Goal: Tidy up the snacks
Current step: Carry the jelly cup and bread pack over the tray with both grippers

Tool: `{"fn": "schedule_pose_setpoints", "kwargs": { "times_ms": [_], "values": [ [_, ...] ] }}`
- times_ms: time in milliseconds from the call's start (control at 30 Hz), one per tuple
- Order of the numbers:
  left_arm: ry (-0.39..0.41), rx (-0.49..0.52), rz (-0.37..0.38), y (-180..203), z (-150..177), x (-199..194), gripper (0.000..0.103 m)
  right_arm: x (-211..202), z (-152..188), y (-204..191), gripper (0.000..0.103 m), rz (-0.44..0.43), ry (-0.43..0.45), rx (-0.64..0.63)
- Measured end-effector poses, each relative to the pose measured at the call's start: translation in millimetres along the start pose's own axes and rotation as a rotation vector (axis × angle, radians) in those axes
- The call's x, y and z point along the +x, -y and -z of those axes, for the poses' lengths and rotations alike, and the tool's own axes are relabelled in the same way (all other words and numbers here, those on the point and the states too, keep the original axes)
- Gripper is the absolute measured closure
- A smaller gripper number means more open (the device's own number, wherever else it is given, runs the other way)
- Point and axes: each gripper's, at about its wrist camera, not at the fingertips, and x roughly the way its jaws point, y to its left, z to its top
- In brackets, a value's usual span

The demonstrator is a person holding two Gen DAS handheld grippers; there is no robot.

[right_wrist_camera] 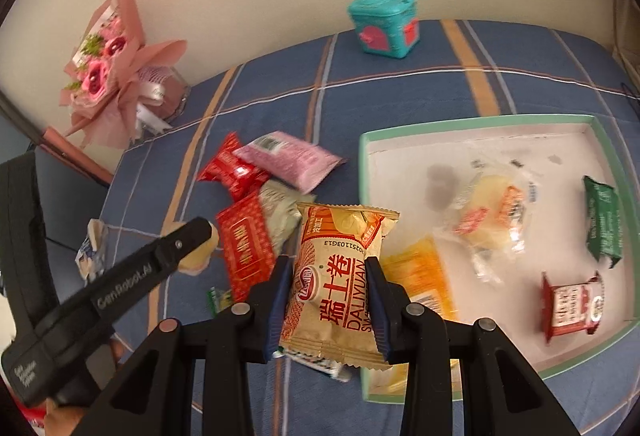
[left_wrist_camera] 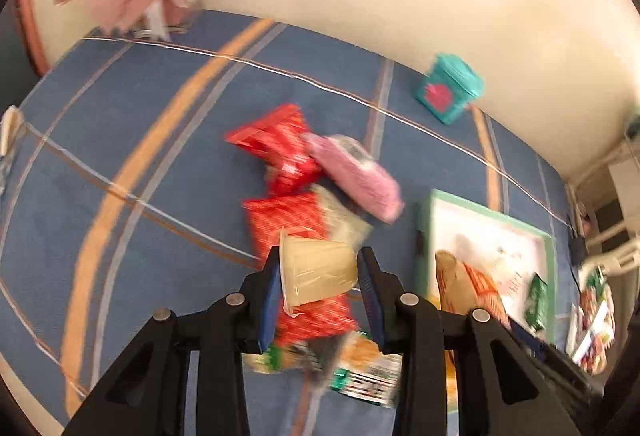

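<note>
1. Left gripper (left_wrist_camera: pixel 318 272) clamped on a jelly cup (left_wrist_camera: pixel 316 270), held above the loose snack pile (left_wrist_camera: pixel 296 192) on the blue tablecloth (left_wrist_camera: pixel 140 124).
2. Right gripper (right_wrist_camera: pixel 328 300) pinching a tan cake packet (right_wrist_camera: pixel 340 276) at mid-body, beside the green-rimmed tray (right_wrist_camera: pixel 362 172).
3. Probably light, both; cup stiff but slick, best gripped across the walls.
4. Packet puffy, crushable; gentle squeeze at the middle.
</note>
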Motion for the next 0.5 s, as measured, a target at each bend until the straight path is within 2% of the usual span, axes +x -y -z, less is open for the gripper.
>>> {"fn": "schedule_pose_setpoints", "kwargs": {
  "times_ms": [233, 500],
  "values": [
    [-0.034, 0.121, 0.042, 57, 15, 7, 0.065, -20, -13, 62, 0.064, 0.043, 0.046, 0.143],
    [-0.037, 0.213, 0.076, 103, 21, 18, 0.065, -43, -21, 125, 0.064, 0.114, 0.111, 0.263]
  ]
}}
